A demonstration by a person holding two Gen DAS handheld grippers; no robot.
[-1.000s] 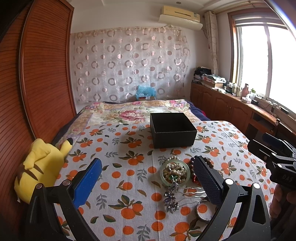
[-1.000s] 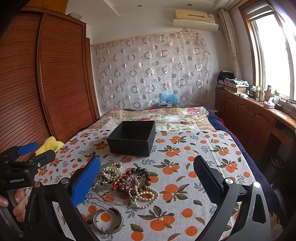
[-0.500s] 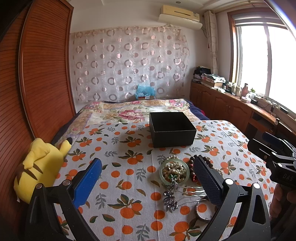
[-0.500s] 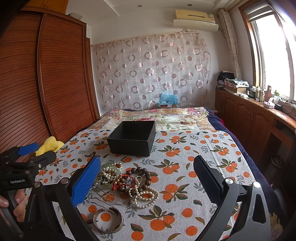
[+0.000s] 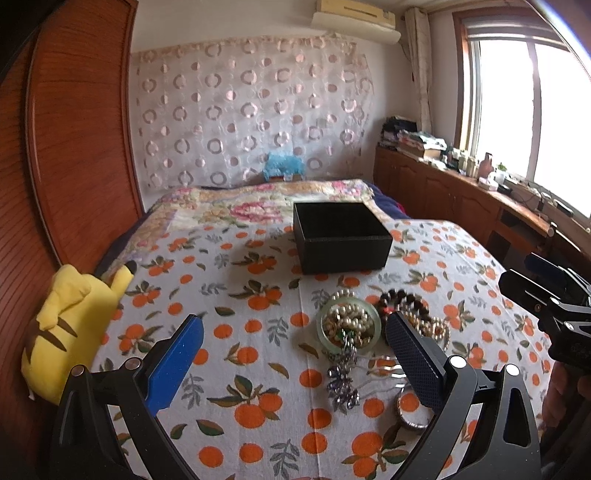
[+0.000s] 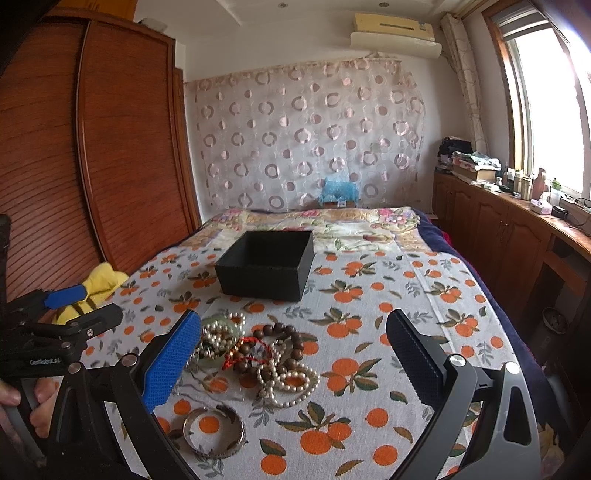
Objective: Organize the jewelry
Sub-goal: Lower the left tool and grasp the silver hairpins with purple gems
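A bed covered by a white cloth printed with oranges fills the room, with a floral quilt at its far end. On that cloth stands one open black box, the landmark here. Beyond the box hangs a sheer curtain with ring patterns, a blue plush at its foot and one air conditioner above it. Left of the box runs a wooden slatted wardrobe, with one yellow plush toy lying against it; right of the box are wooden cabinets under a bright window. Just in front of the box lies the jewelry heap: one pale green bangle filled with pearl strands, one dark wooden bead bracelet with a red cord, a white pearl necklace, one purple hair ornament, and nearest the cameras one silver bangle. The left gripper hovers in front of the box over the cloth, its jaws spread wide and holding nothing. The right gripper hangs above the heap, likewise wide apart and empty.
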